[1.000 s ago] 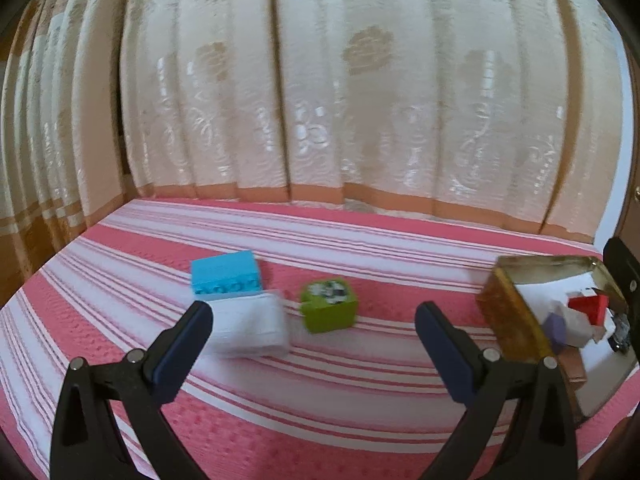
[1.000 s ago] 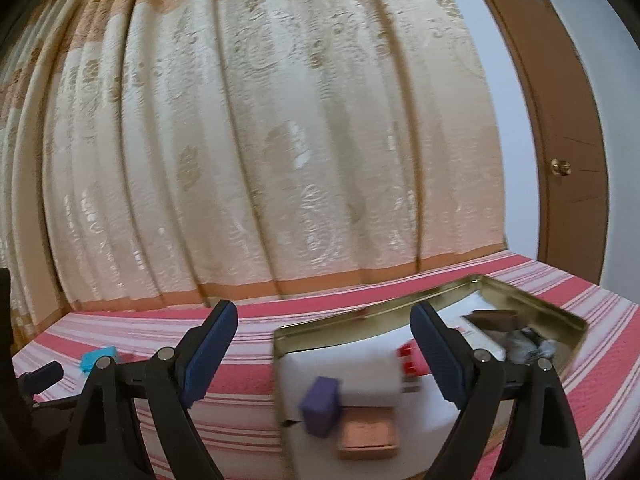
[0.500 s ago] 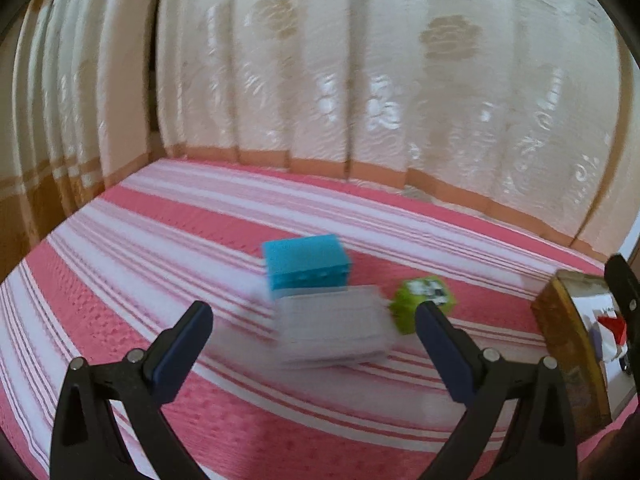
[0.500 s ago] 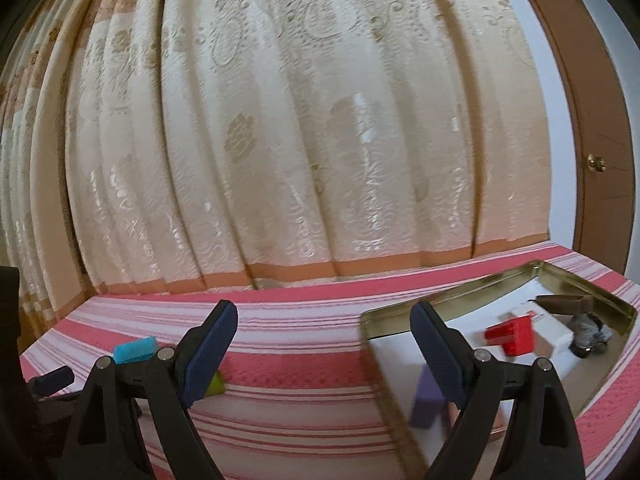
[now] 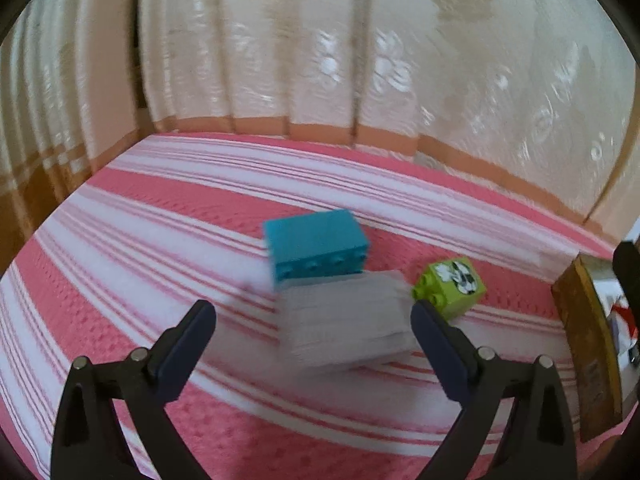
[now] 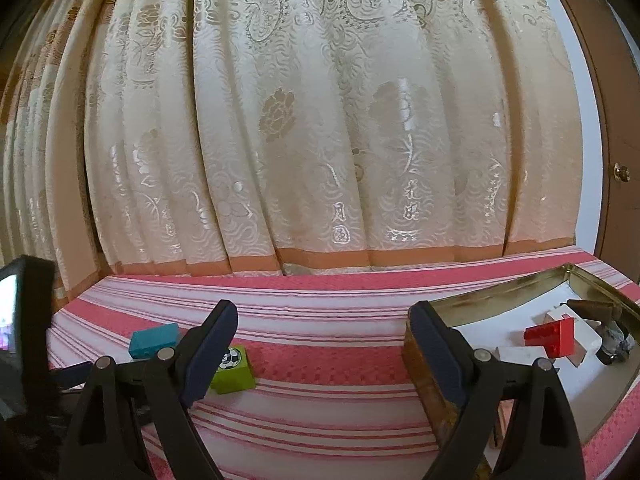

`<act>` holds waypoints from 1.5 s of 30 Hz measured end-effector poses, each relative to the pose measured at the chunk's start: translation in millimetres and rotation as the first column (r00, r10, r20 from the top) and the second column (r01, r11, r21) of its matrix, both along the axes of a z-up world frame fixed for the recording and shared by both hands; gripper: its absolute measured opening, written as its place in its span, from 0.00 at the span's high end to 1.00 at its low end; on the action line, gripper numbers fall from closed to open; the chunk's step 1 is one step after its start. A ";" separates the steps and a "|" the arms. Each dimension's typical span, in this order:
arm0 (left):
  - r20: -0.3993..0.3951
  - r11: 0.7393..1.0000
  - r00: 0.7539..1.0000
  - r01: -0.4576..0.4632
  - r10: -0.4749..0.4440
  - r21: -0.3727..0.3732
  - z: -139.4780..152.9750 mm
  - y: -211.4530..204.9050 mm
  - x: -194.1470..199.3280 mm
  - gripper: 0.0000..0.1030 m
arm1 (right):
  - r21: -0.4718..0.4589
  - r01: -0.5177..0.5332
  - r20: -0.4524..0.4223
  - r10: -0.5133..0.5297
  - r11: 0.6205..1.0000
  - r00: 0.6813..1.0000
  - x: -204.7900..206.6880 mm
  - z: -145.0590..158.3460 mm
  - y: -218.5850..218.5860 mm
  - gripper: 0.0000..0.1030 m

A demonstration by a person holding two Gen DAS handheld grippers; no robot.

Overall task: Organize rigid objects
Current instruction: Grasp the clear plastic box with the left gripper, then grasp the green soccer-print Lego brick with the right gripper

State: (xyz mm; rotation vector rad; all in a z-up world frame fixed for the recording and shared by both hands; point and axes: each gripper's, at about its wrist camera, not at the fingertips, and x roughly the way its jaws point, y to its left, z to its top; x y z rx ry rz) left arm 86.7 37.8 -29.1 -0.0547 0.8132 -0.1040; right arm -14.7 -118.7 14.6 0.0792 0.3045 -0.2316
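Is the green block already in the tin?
No, the green block sits on the striped cloth, left of the tin.

Motion blur smears the white block (image 5: 344, 320); the tin (image 5: 588, 344) is cut off.

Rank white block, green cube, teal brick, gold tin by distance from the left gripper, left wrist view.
1. White rectangular block: right ahead of the open left gripper.
2. Green printed cube and teal studded brick: behind it, too close to call.
3. Gold metal tin: far right edge.
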 end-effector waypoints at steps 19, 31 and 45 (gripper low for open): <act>-0.105 0.996 0.994 -0.023 0.013 -0.091 -15.1 10.1 11.2 0.18 | 0.028 -0.025 -0.094 0.028 0.999 0.995 18.5 -7.7 -1.6 0.13; 0.073 0.969 0.966 -0.247 0.247 -0.004 10.0 57.9 -3.3 0.18 | 0.110 -0.135 -0.312 0.164 0.985 0.936 80.4 -32.2 24.4 0.13; 0.059 0.966 0.965 -0.257 0.255 0.038 5.2 53.9 1.8 0.18 | 0.184 -0.171 -0.504 0.242 0.968 0.829 115.6 -67.3 35.6 0.55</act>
